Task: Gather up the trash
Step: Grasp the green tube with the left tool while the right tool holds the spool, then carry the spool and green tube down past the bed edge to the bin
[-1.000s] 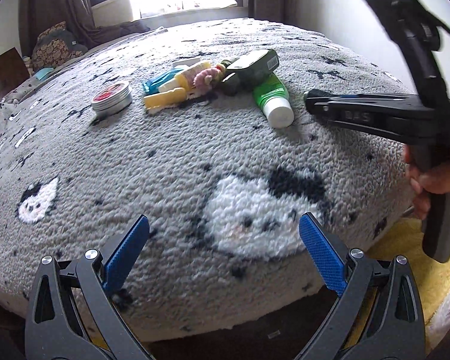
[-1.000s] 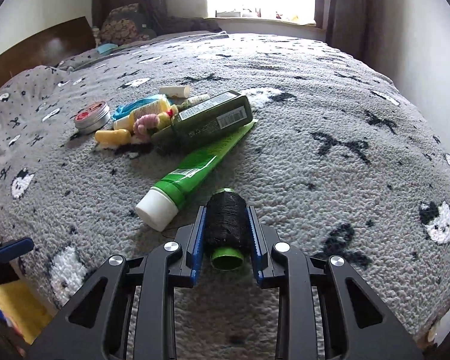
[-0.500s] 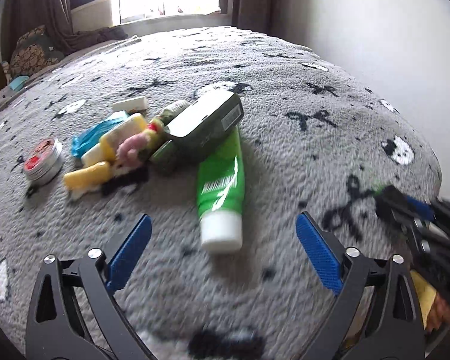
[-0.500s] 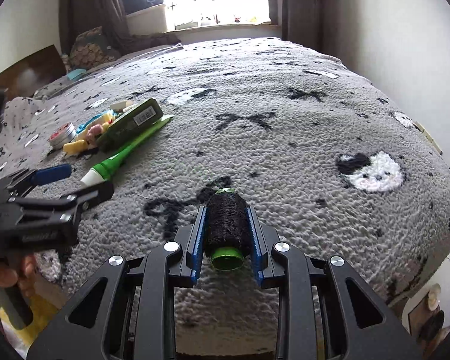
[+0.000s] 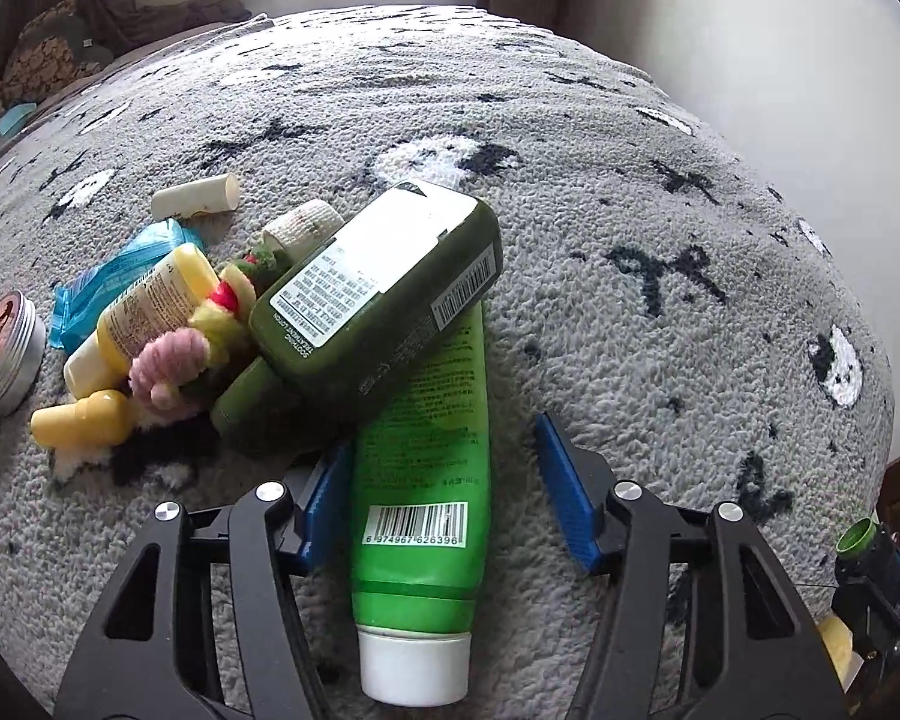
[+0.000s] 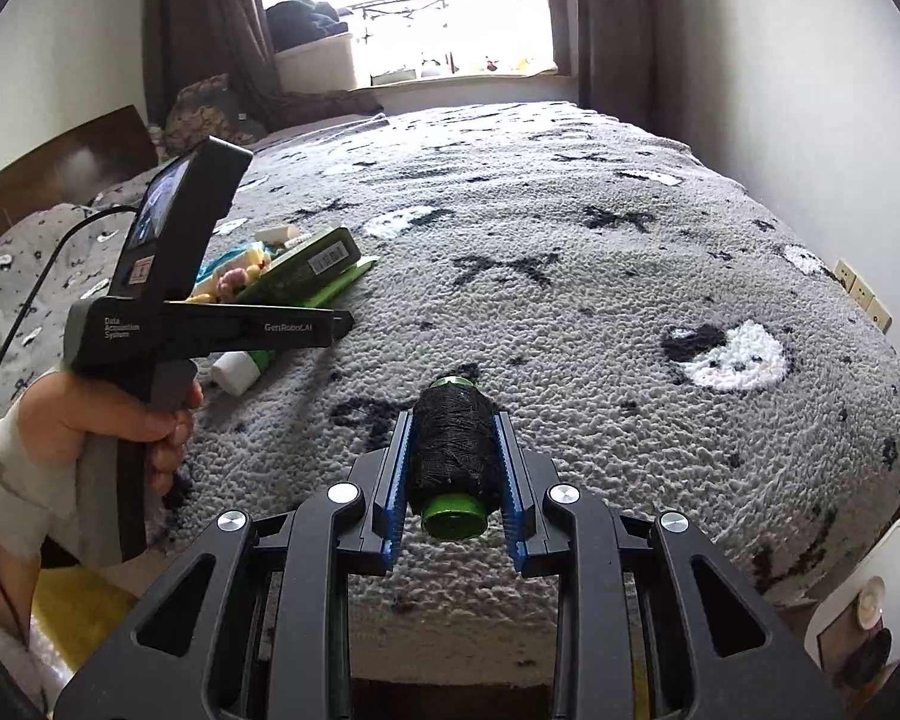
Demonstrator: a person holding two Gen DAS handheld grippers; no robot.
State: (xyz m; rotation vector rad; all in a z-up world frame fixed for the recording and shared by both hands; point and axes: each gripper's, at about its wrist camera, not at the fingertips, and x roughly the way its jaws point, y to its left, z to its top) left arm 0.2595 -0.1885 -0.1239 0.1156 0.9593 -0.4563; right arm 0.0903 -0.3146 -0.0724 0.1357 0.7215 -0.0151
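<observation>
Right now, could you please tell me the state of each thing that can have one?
Left hand-held gripper: closing around the green tube, right pad not touching.
Right hand-held gripper: shut on the thread spool.
Green tube: capped, lying flat.
Dark green bottle: lying across the tube.
Round tin: lid on.

Green tube (image 5: 421, 468) upper end hidden under dark green bottle (image 5: 378, 294), tin (image 5: 3, 354) cut by left edge

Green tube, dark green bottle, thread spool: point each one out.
green tube (image 5: 421, 504), left wrist view, on its barcode label.
dark green bottle (image 5: 384, 294), left wrist view, on its flat face.
thread spool (image 6: 453, 450), right wrist view, on the black thread.
</observation>
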